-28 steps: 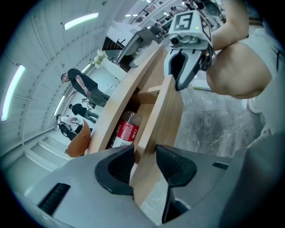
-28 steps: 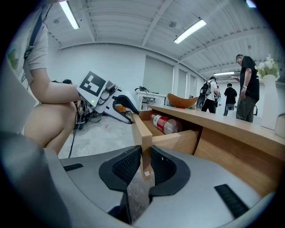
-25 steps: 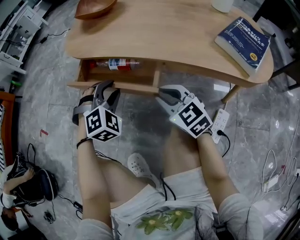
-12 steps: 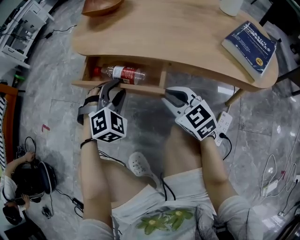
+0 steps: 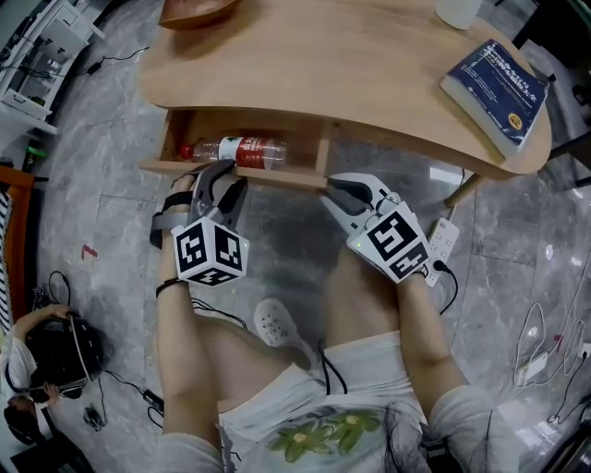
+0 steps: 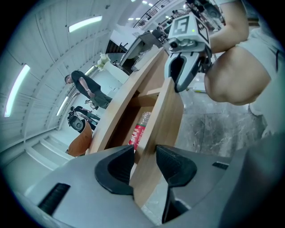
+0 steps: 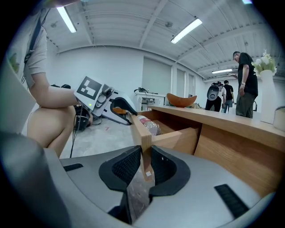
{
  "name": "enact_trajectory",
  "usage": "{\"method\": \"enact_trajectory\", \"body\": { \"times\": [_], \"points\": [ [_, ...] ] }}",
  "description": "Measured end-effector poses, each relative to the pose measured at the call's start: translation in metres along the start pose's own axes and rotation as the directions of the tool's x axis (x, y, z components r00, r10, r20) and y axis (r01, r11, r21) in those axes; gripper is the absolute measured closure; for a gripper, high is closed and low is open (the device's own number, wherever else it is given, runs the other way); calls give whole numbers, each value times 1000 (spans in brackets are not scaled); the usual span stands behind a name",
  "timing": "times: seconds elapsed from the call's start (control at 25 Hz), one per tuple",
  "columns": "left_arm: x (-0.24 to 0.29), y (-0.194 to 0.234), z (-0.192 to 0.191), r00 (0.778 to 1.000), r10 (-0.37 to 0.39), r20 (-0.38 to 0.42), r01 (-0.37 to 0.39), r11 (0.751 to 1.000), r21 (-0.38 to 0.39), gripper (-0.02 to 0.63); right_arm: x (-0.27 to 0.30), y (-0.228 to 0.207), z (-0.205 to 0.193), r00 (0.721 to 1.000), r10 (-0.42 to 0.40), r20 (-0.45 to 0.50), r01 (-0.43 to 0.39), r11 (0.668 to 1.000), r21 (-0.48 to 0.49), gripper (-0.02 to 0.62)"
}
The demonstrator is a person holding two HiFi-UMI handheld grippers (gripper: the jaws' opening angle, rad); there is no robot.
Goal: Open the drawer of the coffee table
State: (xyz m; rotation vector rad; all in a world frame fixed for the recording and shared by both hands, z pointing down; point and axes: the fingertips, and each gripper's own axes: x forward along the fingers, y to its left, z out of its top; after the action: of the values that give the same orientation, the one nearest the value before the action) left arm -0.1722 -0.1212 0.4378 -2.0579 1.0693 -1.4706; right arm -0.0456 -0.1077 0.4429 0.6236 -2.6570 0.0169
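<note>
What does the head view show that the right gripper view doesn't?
Only the head view shows the blue book on the coffee table, plus the power strip and the white shoe on the floor. Only the right gripper view shows standing people and ceiling lights. Both show the open drawer, the bottle inside it, the wooden bowl, and the left gripper and right gripper clamped on its front.
</note>
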Motion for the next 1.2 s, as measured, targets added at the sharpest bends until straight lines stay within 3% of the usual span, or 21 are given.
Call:
{"method": "enact_trajectory", "body": {
  "times": [1.2],
  "points": [
    [-11,-11,-3,1000,-29,-5,29,999,20,453,-5,14,-4,998,20,-52,-22,999,-41,518]
  ]
}}
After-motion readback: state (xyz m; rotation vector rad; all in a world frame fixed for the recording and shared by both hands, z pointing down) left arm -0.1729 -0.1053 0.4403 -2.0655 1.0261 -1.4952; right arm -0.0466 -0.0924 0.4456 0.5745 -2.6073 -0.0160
